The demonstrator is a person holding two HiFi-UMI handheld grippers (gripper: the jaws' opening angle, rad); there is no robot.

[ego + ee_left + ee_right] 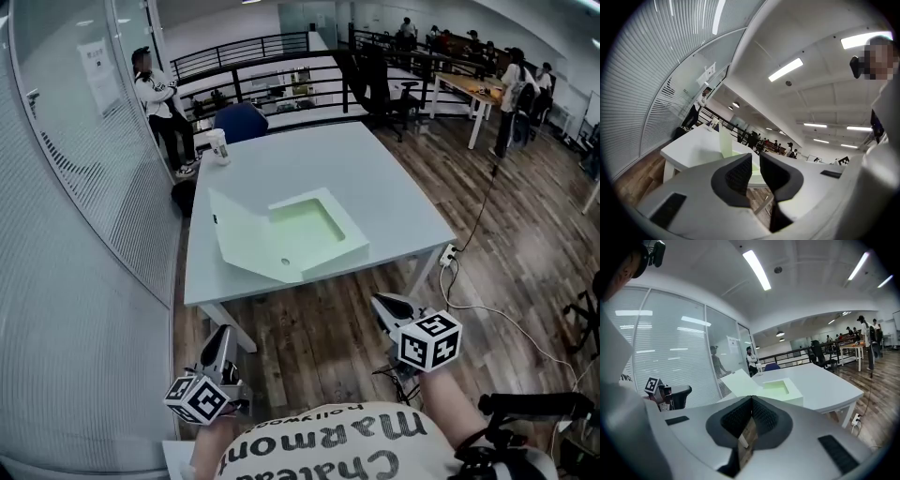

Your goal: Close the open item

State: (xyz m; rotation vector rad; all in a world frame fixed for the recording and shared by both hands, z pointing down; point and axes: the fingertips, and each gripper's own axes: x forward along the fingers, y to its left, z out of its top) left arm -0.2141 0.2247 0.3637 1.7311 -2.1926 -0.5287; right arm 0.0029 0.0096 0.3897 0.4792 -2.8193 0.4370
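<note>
A pale green box lies open on the grey-white table, its lid folded out flat to the left. The box and its lid also show in the right gripper view. In the left gripper view the lid rises behind the jaws. Both grippers hang low by my body, well short of the table's near edge. My left gripper has a narrow gap between its pads with nothing in it. My right gripper has its pads touching at the tips and holds nothing.
A paper cup stands at the table's far left corner, with a blue chair behind it. A glass wall runs along the left. A power strip and cable lie on the wood floor at the right. A person stands beyond the table.
</note>
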